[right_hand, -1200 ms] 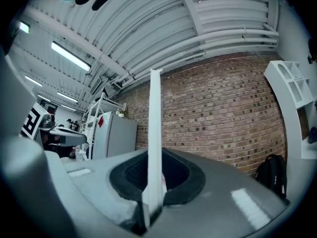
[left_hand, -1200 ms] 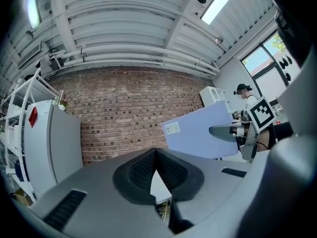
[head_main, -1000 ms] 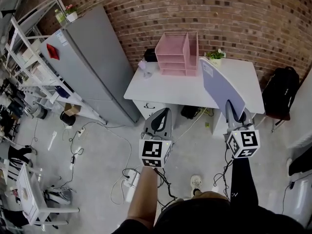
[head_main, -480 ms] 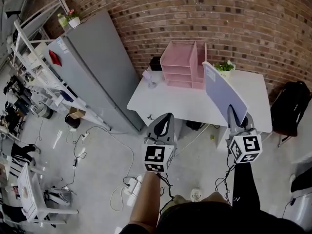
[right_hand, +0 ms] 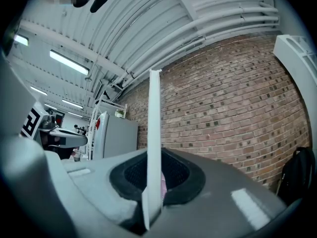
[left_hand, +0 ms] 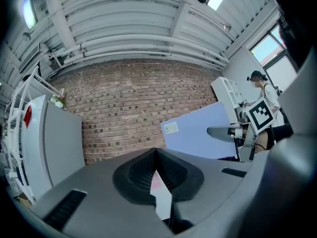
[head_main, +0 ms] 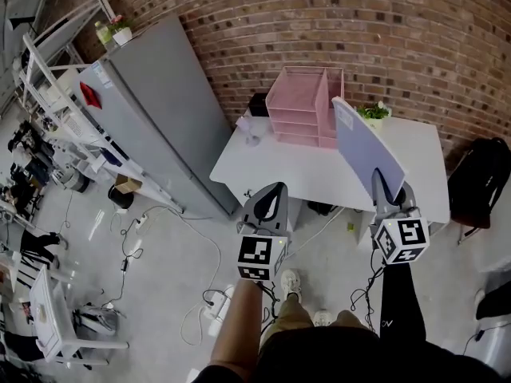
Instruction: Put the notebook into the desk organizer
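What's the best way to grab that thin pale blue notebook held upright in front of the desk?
By its near lower edge, coming from the near side, with the jaws pinching across its thickness. The notebook is a thin flat slab standing on edge, so only its two broad faces offer grip. The right gripper holds it just so.

Rough brick wall (head_main: 399, 22), smooth white desk (head_main: 279, 166), matt notebook (head_main: 363, 146) cover

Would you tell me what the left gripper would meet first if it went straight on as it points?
Probably the white desk, else the pink organizer on it; height is unclear.
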Demonstrator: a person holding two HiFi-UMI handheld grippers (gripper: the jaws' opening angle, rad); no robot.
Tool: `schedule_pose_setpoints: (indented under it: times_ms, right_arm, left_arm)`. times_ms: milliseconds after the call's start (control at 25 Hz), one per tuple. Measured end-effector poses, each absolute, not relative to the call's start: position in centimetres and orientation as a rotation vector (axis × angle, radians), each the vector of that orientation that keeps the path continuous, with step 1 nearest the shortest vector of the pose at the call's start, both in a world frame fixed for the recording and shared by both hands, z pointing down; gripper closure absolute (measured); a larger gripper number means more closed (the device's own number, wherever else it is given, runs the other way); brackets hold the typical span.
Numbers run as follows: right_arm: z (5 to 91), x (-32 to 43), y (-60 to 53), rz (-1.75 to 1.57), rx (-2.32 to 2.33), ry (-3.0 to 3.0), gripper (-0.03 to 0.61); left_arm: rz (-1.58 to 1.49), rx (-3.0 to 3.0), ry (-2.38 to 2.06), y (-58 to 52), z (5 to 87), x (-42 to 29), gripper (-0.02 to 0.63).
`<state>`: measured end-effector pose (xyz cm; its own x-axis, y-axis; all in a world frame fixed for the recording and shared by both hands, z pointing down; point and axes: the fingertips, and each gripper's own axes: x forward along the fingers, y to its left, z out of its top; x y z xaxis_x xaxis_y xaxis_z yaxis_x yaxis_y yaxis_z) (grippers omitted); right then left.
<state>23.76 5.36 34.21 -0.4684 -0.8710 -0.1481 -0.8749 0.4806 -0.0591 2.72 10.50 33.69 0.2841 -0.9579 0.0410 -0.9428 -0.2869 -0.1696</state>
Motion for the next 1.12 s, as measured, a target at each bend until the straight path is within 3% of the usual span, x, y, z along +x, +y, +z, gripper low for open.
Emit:
schedule_pose_setpoints:
  times_ms: [1120]
  right_arm:
    - [32.4, 14.8, -15.7, 0.106, -1.710, 2.469, 0.549]
  left_arm:
    - [-0.111, -2.570, 1.644, -14.2, 33.5, -7.5, 0.606]
